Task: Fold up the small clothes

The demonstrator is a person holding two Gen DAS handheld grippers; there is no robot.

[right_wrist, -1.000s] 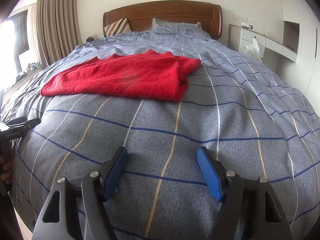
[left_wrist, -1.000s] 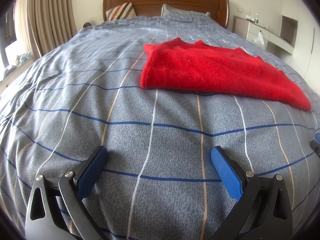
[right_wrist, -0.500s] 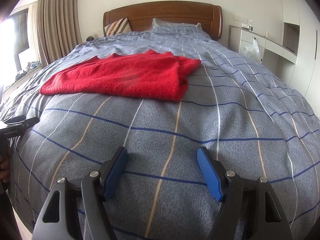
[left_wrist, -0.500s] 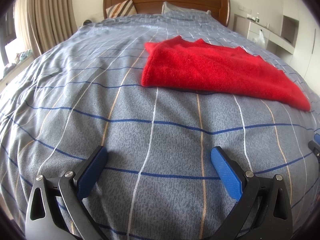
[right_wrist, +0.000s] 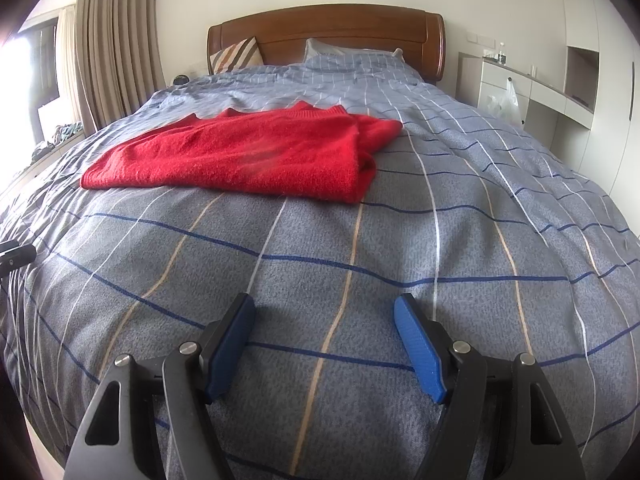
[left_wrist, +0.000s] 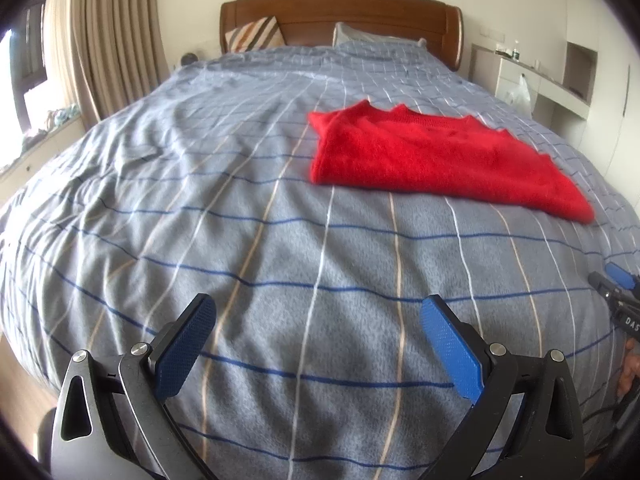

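Note:
A red knit sweater (left_wrist: 432,160) lies folded in a flat rectangle on the grey checked bedspread (left_wrist: 240,208); it also shows in the right wrist view (right_wrist: 248,156). My left gripper (left_wrist: 318,320) is open and empty above the bed's near end, well short of the sweater. My right gripper (right_wrist: 324,320) is open and empty, also over the near end. The right gripper's tip (left_wrist: 618,280) shows at the right edge of the left wrist view. The left gripper's tip (right_wrist: 16,254) shows at the left edge of the right wrist view.
A wooden headboard (right_wrist: 332,36) with pillows (right_wrist: 236,56) stands at the far end. Beige curtains (right_wrist: 112,44) hang on the left. White cabinets with a plastic bag (right_wrist: 506,102) stand on the right. The bed's near edge drops to the floor at lower left (left_wrist: 20,392).
Both grippers have pulled back and risen from the bed, the left one more, so the sweater looks farther away. Both stay open. The sweater has not moved.

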